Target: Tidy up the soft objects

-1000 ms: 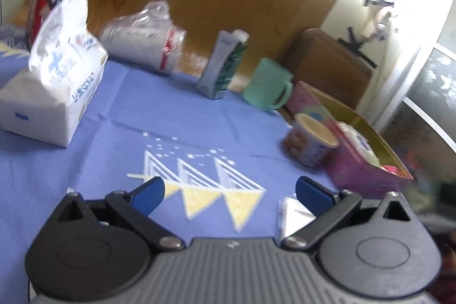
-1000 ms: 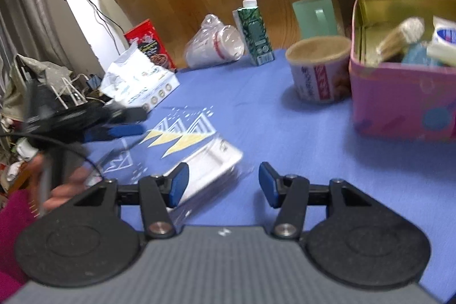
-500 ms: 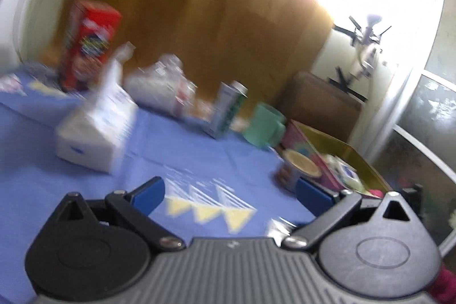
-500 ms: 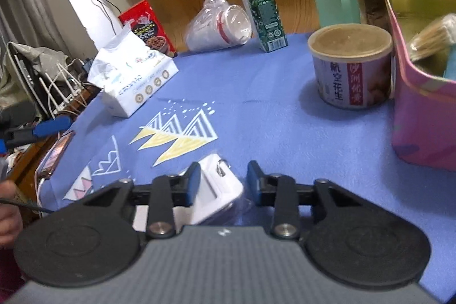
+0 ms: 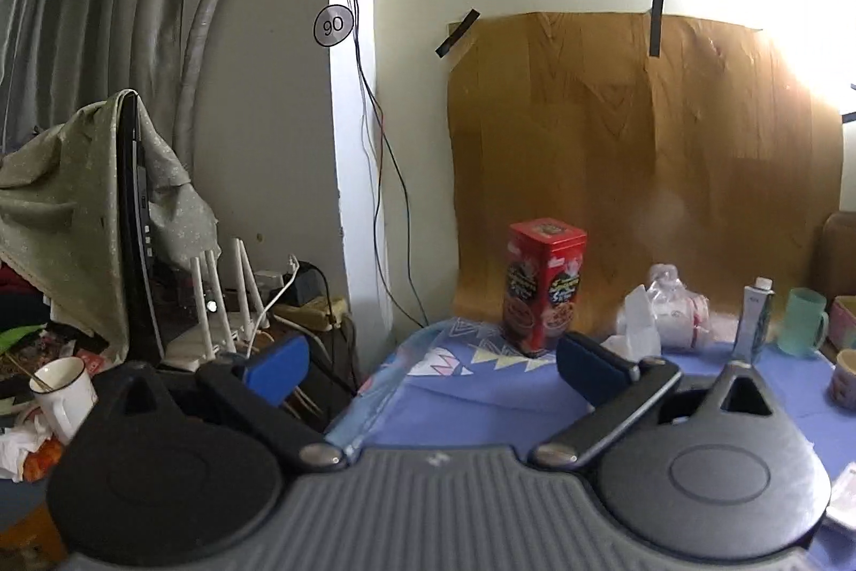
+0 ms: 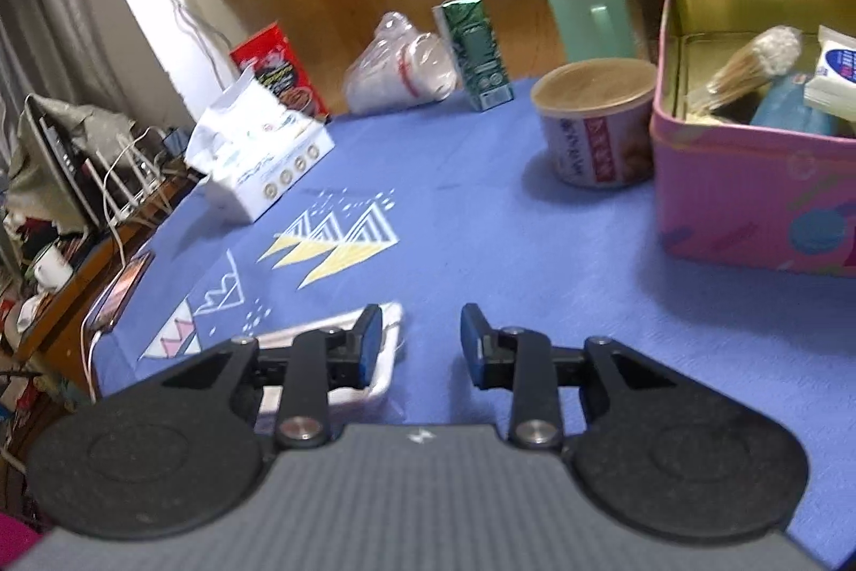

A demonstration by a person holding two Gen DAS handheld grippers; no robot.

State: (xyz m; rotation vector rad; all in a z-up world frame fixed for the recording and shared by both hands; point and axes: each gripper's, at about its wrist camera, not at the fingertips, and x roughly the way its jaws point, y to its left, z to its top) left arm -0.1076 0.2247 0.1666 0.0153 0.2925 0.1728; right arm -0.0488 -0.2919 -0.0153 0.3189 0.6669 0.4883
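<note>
Pickup step, by my read: right gripper (image 6: 415, 342) hangs low over blue tablecloth (image 6: 481, 207), jaws part-open w/ only bare cloth in the gap. Flat clear-wrapped packet (image 6: 342, 357), the soft item in hand, lies on the cloth just left of the gap, under and behind the left pad; touching the pad or not, can't tell. Not gripped.

Left gripper (image 5: 425, 365) is up at the table's left edge, jaws wide, empty, aimed at the wall and red carton (image 5: 543, 284). Out of the job for now.

Next move probably calls for a shift left to straddle the packet, then close, lift, carry to pink tin (image 6: 749, 196) at right, which already holds wrapped items.

Room: open cloth between packet and tin; paper tub (image 6: 594, 127) stands just beside the tin's near-left corner, so keep the path in front of it. Table edge w/ phone (image 6: 120, 290) is near on the left; tissue pack (image 6: 257, 148) well apart.
</note>
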